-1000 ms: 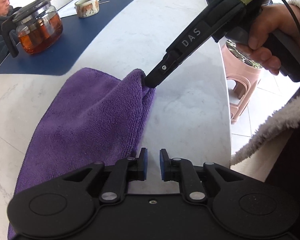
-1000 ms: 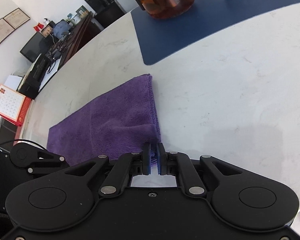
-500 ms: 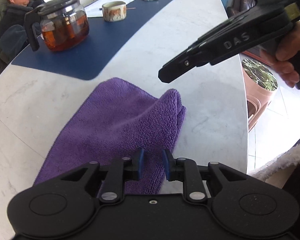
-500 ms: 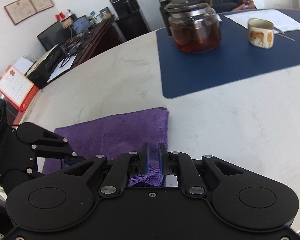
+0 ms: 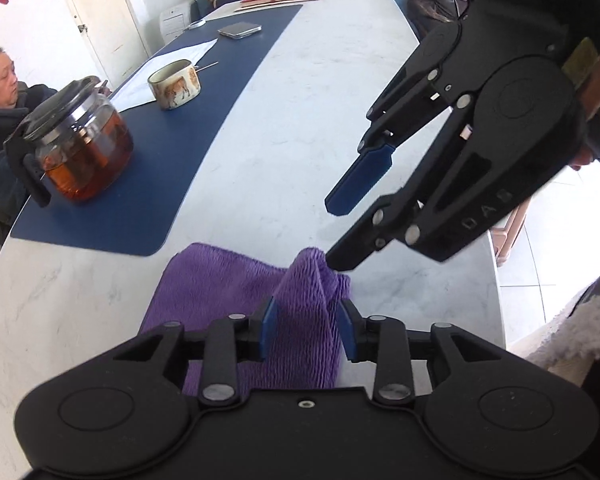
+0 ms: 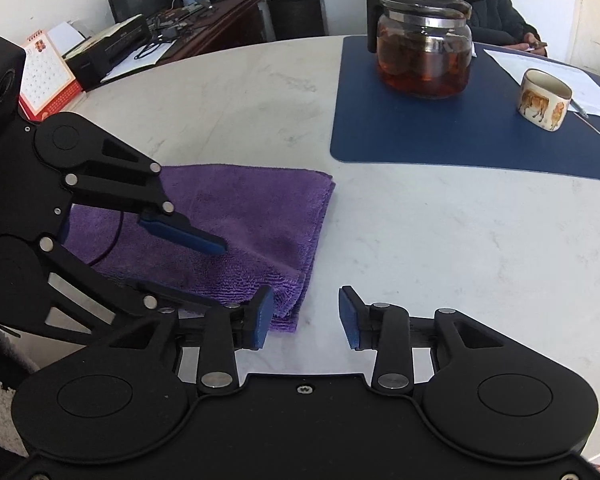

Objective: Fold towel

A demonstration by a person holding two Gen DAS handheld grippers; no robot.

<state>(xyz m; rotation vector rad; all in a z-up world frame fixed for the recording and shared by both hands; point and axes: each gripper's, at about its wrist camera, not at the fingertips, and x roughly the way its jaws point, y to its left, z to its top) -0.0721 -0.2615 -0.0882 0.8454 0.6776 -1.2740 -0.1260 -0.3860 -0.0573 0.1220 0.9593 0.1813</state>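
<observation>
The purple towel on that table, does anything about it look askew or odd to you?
Slightly. The purple towel lies folded on the white table, but its near corner stands up in a rumpled peak instead of lying flat. Both the left gripper and the right gripper are opening, neither pressing on it. Nothing is spilled or damaged.

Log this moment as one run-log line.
towel: folded, on white table | left tongs: opening, raised towel fold between pads | right tongs: opening, nothing between
</observation>
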